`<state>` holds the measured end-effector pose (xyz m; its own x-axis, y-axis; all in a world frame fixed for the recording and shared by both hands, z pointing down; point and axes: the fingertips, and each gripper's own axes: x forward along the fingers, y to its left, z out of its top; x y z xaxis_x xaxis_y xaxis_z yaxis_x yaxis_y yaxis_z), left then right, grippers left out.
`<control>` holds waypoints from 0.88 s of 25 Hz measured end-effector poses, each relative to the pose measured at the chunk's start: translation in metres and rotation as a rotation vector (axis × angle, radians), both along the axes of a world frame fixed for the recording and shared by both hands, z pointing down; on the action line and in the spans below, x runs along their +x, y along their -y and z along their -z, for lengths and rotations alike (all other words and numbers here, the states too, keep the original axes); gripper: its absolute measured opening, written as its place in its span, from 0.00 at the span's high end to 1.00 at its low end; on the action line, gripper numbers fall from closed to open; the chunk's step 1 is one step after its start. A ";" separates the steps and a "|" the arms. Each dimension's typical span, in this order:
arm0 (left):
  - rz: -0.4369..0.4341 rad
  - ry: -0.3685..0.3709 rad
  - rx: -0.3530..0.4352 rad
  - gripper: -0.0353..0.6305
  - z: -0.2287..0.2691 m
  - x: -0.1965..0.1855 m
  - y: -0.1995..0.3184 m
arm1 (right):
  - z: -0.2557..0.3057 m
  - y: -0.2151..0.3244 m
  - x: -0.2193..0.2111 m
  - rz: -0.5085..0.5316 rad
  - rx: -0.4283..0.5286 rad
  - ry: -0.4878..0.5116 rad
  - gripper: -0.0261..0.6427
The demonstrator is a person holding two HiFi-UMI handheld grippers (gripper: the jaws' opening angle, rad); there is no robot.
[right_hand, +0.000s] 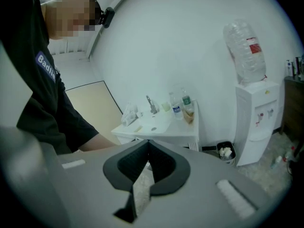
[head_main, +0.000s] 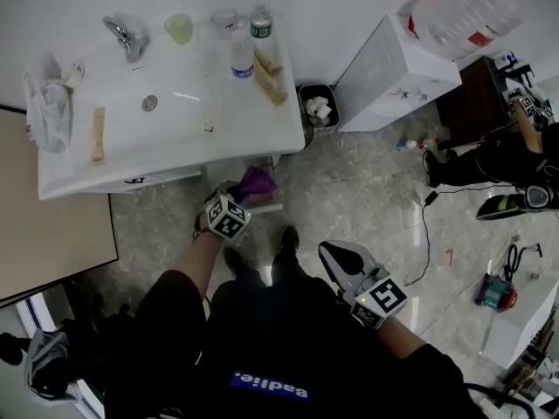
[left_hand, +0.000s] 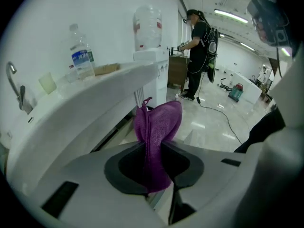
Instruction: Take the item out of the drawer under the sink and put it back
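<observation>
A purple cloth [head_main: 256, 182] hangs just below the front edge of the white sink counter [head_main: 175, 160], clamped in my left gripper [head_main: 247, 195]. In the left gripper view the cloth [left_hand: 159, 122] stands up between the dark pads, and the left gripper [left_hand: 153, 148] is shut on it beside the sink's underside [left_hand: 90, 103]. A white drawer-like piece [head_main: 266, 206] shows under the sink behind the cloth; its inside is hidden. My right gripper [head_main: 326, 250] is held lower right over the floor, away from the sink. In its own view the right gripper [right_hand: 148, 145] is shut and holds nothing.
On the counter stand a faucet [head_main: 127, 35], a cup [head_main: 179, 28], water bottles [head_main: 242, 58] and a wooden brush [head_main: 98, 134]. A bin [head_main: 317, 107] and a water dispenser [head_main: 393, 72] stand to the right. Cables [head_main: 426, 225] and another person [head_main: 515, 160] are at far right.
</observation>
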<state>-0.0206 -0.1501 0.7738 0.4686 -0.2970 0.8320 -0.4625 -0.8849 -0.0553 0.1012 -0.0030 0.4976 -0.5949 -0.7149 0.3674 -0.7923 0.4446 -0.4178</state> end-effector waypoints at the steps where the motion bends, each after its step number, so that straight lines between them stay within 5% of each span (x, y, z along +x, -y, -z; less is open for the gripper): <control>1: -0.003 0.021 -0.008 0.81 -0.012 -0.003 0.003 | -0.004 0.000 0.001 -0.006 -0.008 0.006 0.96; 10: -0.025 0.159 -0.086 0.81 -0.089 -0.021 0.028 | -0.049 -0.007 0.011 0.012 -0.134 -0.028 0.96; 22: -0.111 0.221 -0.135 0.81 -0.147 -0.009 0.034 | -0.082 -0.001 0.019 0.006 -0.187 -0.028 0.96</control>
